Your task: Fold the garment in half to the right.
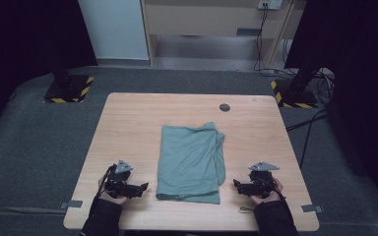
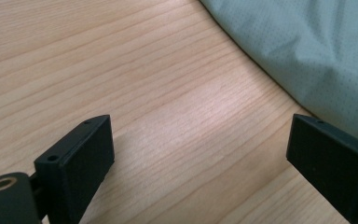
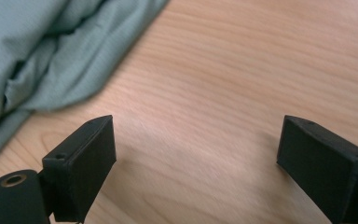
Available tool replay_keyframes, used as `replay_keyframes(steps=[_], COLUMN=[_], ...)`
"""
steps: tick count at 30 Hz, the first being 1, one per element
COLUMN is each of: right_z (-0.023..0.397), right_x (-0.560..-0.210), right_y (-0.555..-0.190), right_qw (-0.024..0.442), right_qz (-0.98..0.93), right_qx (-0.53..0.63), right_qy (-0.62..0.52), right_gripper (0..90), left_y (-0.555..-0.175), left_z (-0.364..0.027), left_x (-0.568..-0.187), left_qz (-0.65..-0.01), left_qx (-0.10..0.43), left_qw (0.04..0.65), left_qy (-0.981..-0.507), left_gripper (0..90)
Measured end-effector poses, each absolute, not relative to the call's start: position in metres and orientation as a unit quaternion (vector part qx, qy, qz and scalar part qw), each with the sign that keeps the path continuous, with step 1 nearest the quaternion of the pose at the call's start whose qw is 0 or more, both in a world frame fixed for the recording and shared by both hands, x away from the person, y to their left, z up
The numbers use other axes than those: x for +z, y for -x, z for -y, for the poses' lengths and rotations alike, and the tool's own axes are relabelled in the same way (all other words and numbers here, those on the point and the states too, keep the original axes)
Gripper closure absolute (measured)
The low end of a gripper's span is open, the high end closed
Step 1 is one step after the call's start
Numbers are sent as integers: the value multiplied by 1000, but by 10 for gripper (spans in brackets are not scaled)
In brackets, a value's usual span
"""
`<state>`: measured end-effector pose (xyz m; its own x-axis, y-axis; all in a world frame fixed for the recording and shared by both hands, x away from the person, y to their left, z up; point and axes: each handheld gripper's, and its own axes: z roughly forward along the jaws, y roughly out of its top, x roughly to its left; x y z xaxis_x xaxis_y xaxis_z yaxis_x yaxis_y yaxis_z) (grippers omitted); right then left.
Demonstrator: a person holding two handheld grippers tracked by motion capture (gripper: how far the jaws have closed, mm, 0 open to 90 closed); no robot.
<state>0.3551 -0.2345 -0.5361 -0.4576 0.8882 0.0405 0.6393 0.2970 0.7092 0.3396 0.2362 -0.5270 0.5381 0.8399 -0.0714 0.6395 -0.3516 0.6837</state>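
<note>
A grey-green folded cloth (image 1: 191, 162) lies flat in the middle of the wooden table (image 1: 128, 128), its layered edges along the right side. My left gripper (image 1: 144, 187) rests low near the table's front edge, just left of the cloth's near corner, pointing at it with jaws wide apart and nothing between them. In the left gripper view the cloth (image 2: 317, 51) fills the upper right, beyond the gripper (image 2: 200, 158). My right gripper (image 1: 236, 184) sits to the right of the cloth, also open and empty. In the right gripper view the cloth's stacked folds (image 3: 51, 56) lie at upper left, ahead of the gripper (image 3: 196, 158).
A small dark round mark (image 1: 224, 107) sits near the table's far edge. Grey carpet surrounds the table. Two stand bases with yellow-black tape (image 1: 69, 89) (image 1: 295, 96) and cables (image 1: 320, 118) stand beyond it. A person's dark sleeves (image 1: 103, 216) enter from the bottom.
</note>
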Motion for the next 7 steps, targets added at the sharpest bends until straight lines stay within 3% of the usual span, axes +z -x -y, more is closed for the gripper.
replay_keyframes(steps=[7], right_z=[256], right_x=[-538], right_y=[-341], right_qw=[185], right_qz=[-770], right_qx=[351], right_qy=[-500], right_gripper=[108], left_y=[-337], left_z=[-243], left_x=[-529], left_qz=[-465], left_qx=[156], left_qw=[334], left_qy=[-805], left_gripper=[59])
